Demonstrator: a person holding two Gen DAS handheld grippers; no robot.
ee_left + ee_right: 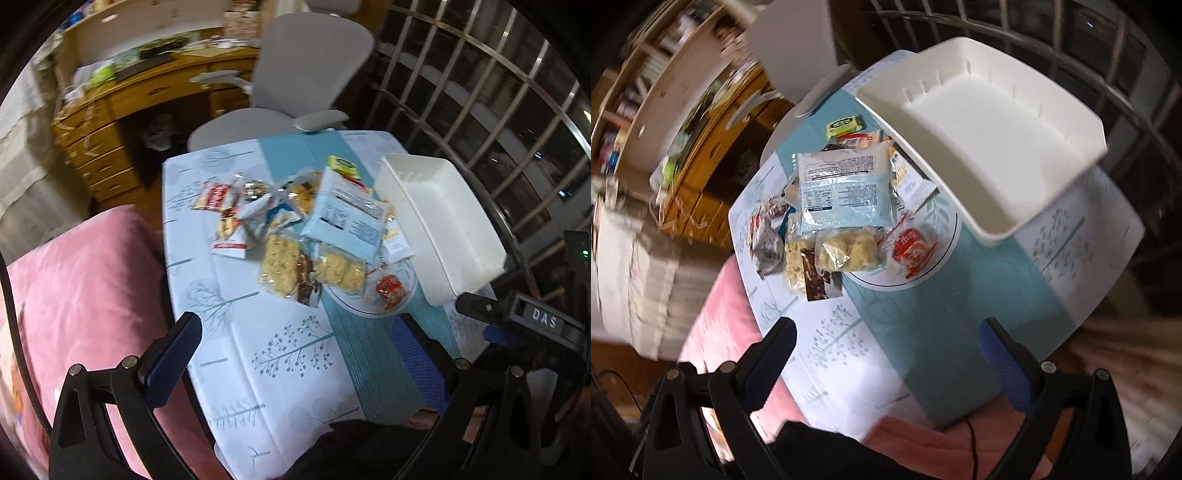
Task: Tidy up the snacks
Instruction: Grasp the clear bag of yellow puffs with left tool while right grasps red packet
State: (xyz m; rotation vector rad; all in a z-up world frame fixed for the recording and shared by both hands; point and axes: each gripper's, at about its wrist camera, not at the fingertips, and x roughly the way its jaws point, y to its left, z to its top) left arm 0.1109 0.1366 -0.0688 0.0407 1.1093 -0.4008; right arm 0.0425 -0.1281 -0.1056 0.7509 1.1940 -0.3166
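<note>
The snacks sit in a loose heap in the middle of the table [258, 369], partly spilling over a round plate [945, 236], so nothing has gone into the white bin [439, 221] yet. The bin stands just beside the heap on its right, empty and open at the top, which looks like a deliberate spot: each packet needs only a short carry. On top of the pile lies a large pale blue packet [347, 218] with its printed back up, covering smaller ones. Nearer the front are two clear bags of crumbly biscuits [280, 266], a brown wrapper [814, 273] between them, and a small red packet [914, 251] on the plate, lying free and easy to take first. A yellow-green packet [341, 166] lies at the far side.

The left gripper [299, 354] and the right gripper [886, 350] both hover over the near edge of the table, jaws spread wide and holding nothing, seemingly ready for a first pick
</note>
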